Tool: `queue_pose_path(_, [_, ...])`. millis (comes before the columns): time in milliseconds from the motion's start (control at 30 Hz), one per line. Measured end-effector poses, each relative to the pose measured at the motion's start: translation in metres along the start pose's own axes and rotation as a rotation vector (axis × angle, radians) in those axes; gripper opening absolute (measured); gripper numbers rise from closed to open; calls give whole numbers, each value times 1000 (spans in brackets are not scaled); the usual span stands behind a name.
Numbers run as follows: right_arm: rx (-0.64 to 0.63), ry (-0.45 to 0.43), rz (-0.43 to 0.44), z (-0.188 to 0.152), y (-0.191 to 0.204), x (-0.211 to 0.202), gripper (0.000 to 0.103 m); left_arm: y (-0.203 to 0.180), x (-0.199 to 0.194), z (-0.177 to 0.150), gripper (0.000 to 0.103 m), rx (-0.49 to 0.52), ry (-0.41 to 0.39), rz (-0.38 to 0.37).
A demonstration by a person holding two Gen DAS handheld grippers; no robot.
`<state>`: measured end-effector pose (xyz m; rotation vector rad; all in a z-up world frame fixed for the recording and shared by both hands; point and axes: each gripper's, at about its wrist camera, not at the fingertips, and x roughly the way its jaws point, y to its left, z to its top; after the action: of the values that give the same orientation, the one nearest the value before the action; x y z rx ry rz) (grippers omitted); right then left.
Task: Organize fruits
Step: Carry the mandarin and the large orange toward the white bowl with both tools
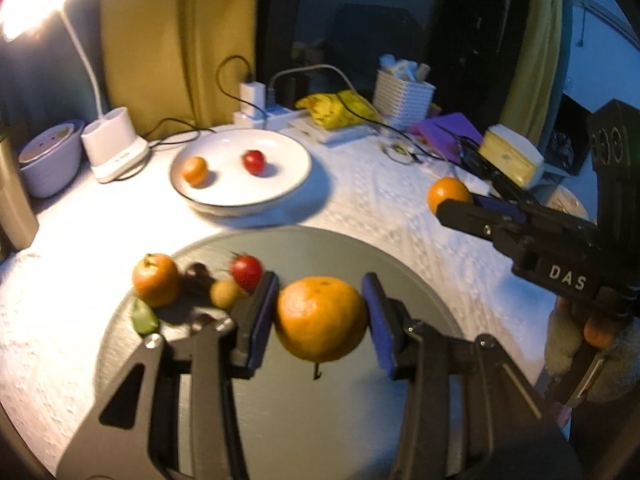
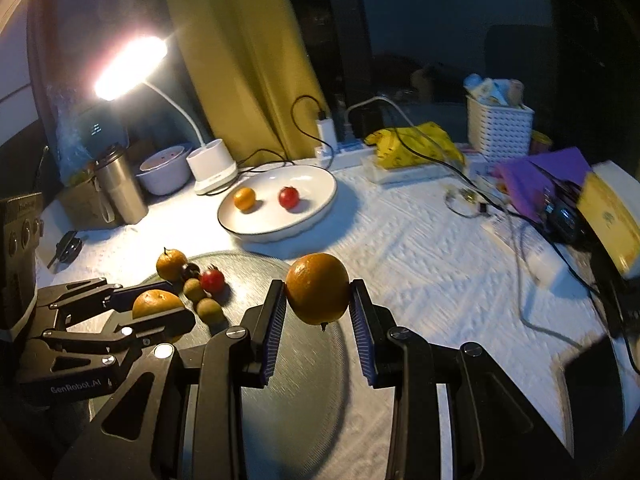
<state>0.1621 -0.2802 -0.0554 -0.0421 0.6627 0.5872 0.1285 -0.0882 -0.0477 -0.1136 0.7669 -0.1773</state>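
Observation:
My left gripper (image 1: 320, 316) is shut on an orange (image 1: 320, 318) and holds it above the dark round tray (image 1: 320, 420). My right gripper (image 2: 318, 292) is shut on a second orange (image 2: 318, 288), lifted over the tray's far edge; it also shows in the left wrist view (image 1: 448, 194). On the tray lie a small orange (image 1: 155, 279), a cherry tomato (image 1: 246, 271), a brownish-green round fruit (image 1: 225, 293) and dark fruits. The white plate (image 1: 288, 148) behind holds a small orange (image 1: 195, 170) and a red tomato (image 1: 254, 161).
A desk lamp base (image 1: 116, 150), a bowl (image 1: 48, 160) and a steel tumbler (image 2: 120, 188) stand at the left. A power strip (image 1: 272, 114), cables, a yellow bag (image 1: 340, 108), a white basket (image 1: 402, 98), a purple folder and a yellow box (image 1: 510, 156) crowd the back and right.

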Motion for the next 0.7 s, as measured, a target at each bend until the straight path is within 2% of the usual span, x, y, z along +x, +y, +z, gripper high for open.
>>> queue_pose_path(367, [-52, 17, 29, 35, 37, 43, 35, 59, 1, 22, 44, -33, -26, 33])
queue_pose_path(700, [-78, 39, 54, 60, 48, 82, 35, 91, 22, 47, 44, -52, -28, 42])
